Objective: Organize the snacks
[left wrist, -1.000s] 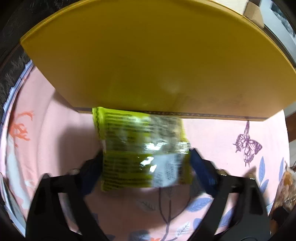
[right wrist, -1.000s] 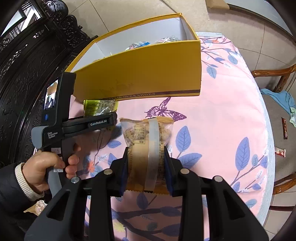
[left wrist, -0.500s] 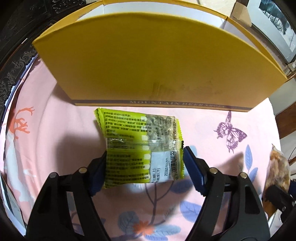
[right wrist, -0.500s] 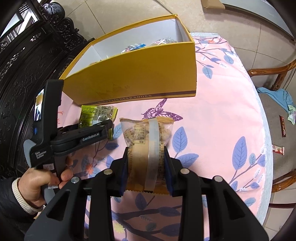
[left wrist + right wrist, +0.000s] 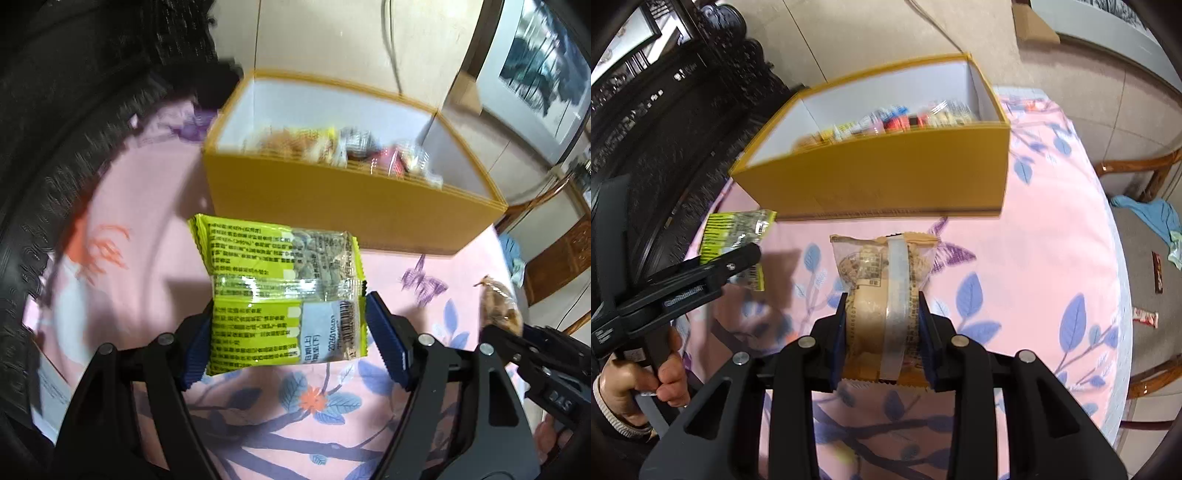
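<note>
I am holding my left tongs (image 5: 288, 332) closed on one yellow-green snack packet (image 5: 284, 291), its blue pads pressing both side edges; the jaws were closing a little on it just now. My right tongs (image 5: 882, 332) are clamping one tan packet (image 5: 882, 291) with a pale strip down its middle, jaws narrow. Both packets are hanging above the pink tablecloth (image 5: 1015, 266) printed with blue leaves and a purple butterfly (image 5: 421, 284).

The yellow box (image 5: 886, 184) is standing open ahead of both packets, its near wall between them and the snacks (image 5: 897, 120) already lying inside; those are too blurred to count. On the floor to the right two small wrappers (image 5: 1145, 317) are lying near a blue cloth (image 5: 1152, 214), beside a wooden chair (image 5: 1137, 170). Dark carved furniture (image 5: 665, 110) is filling the left.

The green packet is carrying a barcode and small print I cannot make out; the left tongs' arm has lettering, unreadable here.
</note>
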Action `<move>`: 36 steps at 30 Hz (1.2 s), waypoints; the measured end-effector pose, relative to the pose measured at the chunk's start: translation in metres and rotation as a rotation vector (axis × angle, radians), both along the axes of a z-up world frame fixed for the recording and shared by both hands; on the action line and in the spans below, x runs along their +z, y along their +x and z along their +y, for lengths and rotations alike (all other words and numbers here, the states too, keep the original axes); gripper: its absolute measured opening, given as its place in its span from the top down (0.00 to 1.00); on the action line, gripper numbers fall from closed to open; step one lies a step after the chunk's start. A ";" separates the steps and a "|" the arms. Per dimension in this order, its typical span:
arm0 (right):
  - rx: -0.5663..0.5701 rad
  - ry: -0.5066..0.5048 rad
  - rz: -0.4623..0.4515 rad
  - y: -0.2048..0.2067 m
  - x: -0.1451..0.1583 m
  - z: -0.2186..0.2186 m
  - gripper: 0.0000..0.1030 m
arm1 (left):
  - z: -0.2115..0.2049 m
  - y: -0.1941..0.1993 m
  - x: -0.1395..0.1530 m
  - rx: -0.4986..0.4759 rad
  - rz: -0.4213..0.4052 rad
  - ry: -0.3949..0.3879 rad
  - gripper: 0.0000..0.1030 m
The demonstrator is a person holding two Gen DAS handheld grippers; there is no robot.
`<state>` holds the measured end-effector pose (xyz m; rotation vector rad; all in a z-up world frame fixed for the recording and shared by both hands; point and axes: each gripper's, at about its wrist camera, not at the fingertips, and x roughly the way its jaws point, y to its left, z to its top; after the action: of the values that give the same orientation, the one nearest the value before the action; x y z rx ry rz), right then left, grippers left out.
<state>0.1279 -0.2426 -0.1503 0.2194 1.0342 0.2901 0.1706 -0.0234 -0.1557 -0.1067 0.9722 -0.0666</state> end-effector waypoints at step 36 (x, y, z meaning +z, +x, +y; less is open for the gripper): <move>-0.011 -0.197 -0.097 0.156 0.082 0.020 0.01 | -0.011 0.144 0.108 0.020 -0.126 0.072 0.02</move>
<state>0.2836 -0.2221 -0.0685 0.0332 0.9580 0.1855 0.3150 -0.0340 -0.0473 -0.0450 0.8465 -0.0199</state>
